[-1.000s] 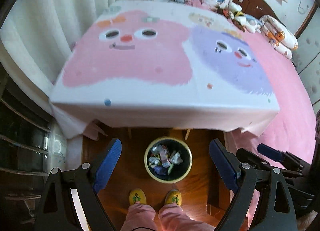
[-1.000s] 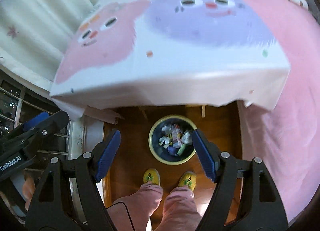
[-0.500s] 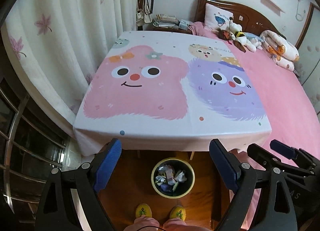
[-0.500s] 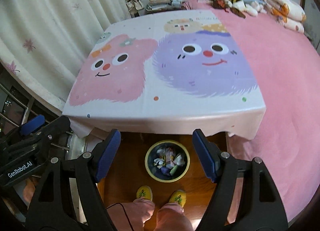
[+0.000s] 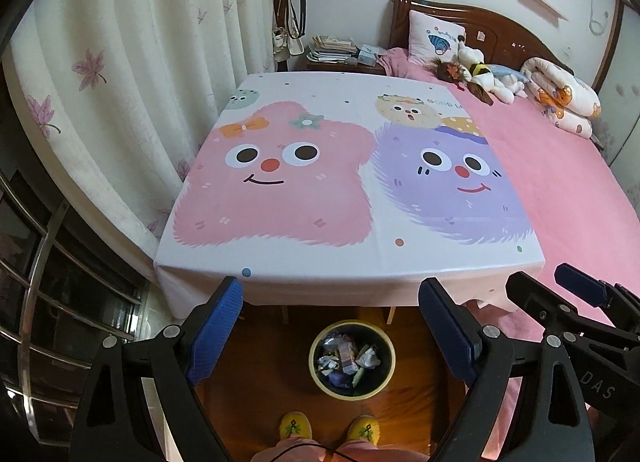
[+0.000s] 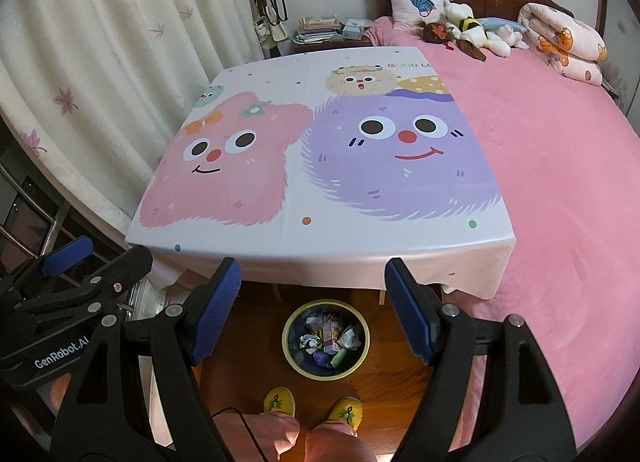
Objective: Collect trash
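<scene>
Both tongs, left [image 5: 330,326] and right [image 6: 312,308], are hanging wide open, gripping nothing. Trash is sitting in the bin [image 6: 294,358] on the floor at 6 o'clock, below the desk [image 6: 320,238] edge. Desk top is showing no litter. Risk: reaching downward, tongs could be snagging the overhanging cloth or tipping the bin.

Left gripper [image 5: 330,320] held above the floor, jaws spread wide, nothing between the blue pads [image 5: 216,332]. Between them, down on the wooden floor [image 5: 264,374]: a yellow-rimmed trash bin [image 5: 352,358] filled with crumpled wrappers [image 5: 346,354], just in front of the person's yellow slippers [image 5: 295,427]. Behind the bin, a table with a cartoon-monster tablecloth [image 5: 340,182], its top bare. Right gripper [image 5: 576,302] pokes in at right edge. Pink bed [image 5: 560,182] to the right, curtain [image 5: 140,62] at left.
</scene>
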`<state>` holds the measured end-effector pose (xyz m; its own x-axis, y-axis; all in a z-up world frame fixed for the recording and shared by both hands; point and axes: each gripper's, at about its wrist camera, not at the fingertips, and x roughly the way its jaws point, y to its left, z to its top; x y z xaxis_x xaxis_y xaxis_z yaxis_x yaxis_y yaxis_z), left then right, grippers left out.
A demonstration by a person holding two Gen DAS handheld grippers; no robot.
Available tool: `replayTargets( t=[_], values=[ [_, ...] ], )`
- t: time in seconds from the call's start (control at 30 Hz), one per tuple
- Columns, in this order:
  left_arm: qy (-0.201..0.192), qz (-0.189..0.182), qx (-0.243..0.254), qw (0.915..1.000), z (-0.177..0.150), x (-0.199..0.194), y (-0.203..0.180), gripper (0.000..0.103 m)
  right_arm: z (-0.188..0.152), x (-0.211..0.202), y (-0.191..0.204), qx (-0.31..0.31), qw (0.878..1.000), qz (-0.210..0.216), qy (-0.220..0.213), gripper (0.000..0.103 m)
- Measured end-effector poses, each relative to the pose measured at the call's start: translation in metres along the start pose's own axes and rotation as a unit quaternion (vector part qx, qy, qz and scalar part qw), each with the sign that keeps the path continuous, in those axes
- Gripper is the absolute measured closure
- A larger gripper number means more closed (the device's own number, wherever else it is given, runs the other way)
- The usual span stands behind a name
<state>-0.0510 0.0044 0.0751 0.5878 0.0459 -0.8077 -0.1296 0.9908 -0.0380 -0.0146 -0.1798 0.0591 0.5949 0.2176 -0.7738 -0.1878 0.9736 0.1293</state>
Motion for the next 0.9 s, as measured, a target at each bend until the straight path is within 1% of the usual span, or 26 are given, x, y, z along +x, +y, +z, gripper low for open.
replayTargets(
  t=[0.9],
  values=[
    [0.002,0.0,0.004,1.0,0.0011,0.0039,-0.0002,0.013,-0.0083,-0.002,-0.0029,0.0,1.0,-0.003,0.0,0.031]
  ],
)
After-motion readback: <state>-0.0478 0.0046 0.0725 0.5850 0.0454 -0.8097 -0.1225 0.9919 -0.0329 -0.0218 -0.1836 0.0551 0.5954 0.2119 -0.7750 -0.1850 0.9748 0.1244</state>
